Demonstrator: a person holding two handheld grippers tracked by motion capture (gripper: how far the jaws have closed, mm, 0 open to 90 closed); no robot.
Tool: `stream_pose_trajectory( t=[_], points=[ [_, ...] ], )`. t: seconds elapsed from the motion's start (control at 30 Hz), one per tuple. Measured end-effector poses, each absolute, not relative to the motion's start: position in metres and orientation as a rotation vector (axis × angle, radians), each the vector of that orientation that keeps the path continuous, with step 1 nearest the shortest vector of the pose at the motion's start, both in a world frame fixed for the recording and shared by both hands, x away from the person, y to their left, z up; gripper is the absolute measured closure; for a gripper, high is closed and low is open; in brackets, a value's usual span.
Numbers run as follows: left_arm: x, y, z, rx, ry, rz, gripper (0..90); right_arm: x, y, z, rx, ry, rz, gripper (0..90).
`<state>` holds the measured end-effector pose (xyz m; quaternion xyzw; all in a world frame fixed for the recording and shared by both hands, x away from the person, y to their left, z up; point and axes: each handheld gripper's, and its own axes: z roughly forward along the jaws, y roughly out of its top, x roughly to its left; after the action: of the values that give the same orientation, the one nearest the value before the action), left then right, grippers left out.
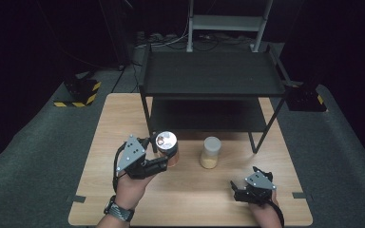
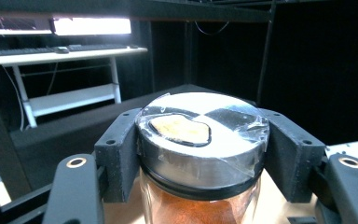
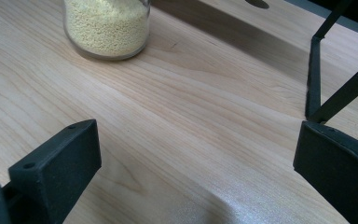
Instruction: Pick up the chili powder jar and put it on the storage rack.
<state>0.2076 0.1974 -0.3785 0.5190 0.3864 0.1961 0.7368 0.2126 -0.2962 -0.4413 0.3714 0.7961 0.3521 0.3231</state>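
A glass jar of orange powder [image 1: 167,148] with a shiny metal lid [image 2: 203,140] is clamped by my left gripper [image 1: 158,151], whose black pads [image 2: 119,156] press on both sides just under the lid. The jar looks raised off the wooden table [image 1: 190,199], left of centre, in front of the black shelf rack [image 1: 211,76]. A second jar [image 1: 210,152], holding yellow grains [image 3: 106,25] under a pale lid, stands on the table to the right of it. My right gripper [image 1: 243,187] rests low near the front right, its jaws wide apart with bare wood between them.
The rack's lower shelf [image 1: 204,116] and thin black legs [image 3: 313,79] stand just behind the jars. Bare wood spreads between the two grippers and along the front edge. Grey carpet [image 1: 38,156] surrounds the table.
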Motion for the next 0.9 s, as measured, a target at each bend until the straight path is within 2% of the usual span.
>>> stream_pose_trajectory(
  t=[0.9],
  points=[
    [0.234, 0.2, -0.326, 1.069, 0.809, 0.494, 34.7, 0.212, -0.297, -0.442, 0.978, 2.086, 0.93, 0.0]
  ],
)
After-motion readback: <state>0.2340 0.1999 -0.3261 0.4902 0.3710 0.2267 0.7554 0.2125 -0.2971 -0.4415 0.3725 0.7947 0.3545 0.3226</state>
